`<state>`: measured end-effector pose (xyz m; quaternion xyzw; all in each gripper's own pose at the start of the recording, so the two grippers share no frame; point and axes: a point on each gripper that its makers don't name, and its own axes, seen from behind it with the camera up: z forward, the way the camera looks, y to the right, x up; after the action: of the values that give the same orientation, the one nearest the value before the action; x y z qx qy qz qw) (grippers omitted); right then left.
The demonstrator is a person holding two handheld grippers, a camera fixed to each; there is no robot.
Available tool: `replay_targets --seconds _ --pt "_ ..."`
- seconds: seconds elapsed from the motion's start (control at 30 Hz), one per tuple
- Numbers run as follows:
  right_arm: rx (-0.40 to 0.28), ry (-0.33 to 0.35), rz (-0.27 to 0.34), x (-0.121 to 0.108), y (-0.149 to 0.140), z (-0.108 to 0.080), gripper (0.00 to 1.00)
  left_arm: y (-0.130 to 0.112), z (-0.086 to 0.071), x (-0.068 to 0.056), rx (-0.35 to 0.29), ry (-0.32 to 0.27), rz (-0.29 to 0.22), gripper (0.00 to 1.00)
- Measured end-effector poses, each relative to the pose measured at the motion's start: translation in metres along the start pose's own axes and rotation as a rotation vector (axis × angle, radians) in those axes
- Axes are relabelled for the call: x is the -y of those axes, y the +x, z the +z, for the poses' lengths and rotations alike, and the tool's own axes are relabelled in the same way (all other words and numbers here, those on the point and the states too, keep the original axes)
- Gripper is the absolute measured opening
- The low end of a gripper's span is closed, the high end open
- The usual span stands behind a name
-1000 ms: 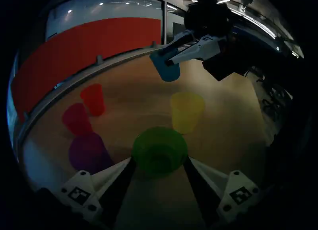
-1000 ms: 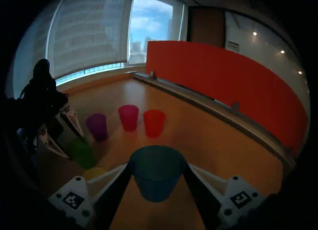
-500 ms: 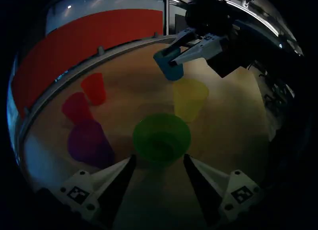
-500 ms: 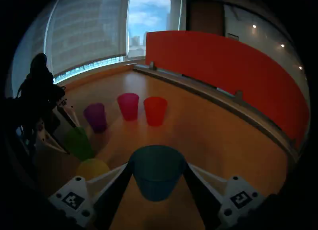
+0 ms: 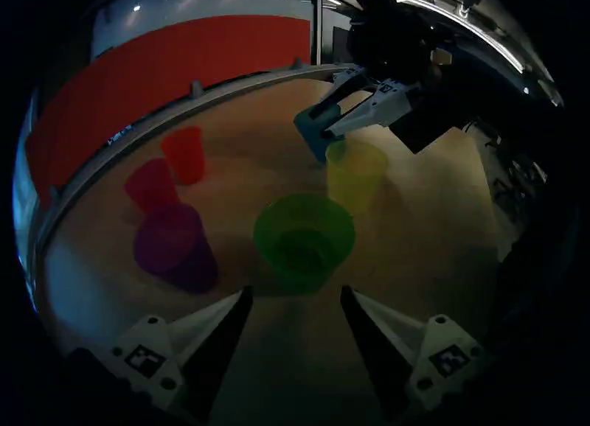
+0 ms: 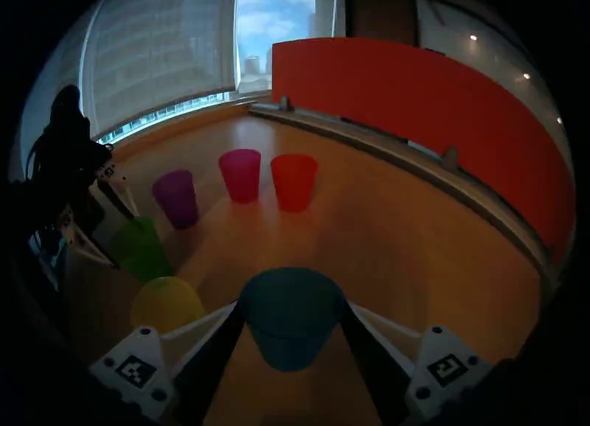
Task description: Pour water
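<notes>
Entry 1: blue cup (image 5: 313,131), clamped in your right gripper (image 6: 293,306), now lowered and tipped against the yellow cup (image 5: 355,172) rim; pouring looks imminent.
Entry 2: green cup (image 5: 304,238), just before the yellow cup, let go; your left gripper (image 5: 295,292) has backed off, fingers spread.

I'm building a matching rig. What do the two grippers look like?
Left gripper and right gripper look alike: two wedge-shaped fingers each, white outside with dark inner faces. Each finger base carries a square black-and-white tag.
</notes>
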<state>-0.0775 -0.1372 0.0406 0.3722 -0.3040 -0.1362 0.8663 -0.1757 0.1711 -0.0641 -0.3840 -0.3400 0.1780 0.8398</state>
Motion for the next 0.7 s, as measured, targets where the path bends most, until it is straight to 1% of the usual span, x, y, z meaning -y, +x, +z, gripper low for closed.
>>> replay_targets --seconds 0.33,0.7 --pt "0.007 -0.003 0.007 -0.001 -0.009 0.001 0.92 0.007 -0.019 0.008 -0.046 0.029 -0.034 0.88" --pt "0.012 -0.012 -0.002 -0.001 -0.013 -0.002 0.92 0.006 -0.031 0.012 -0.063 0.055 -0.052 0.88"
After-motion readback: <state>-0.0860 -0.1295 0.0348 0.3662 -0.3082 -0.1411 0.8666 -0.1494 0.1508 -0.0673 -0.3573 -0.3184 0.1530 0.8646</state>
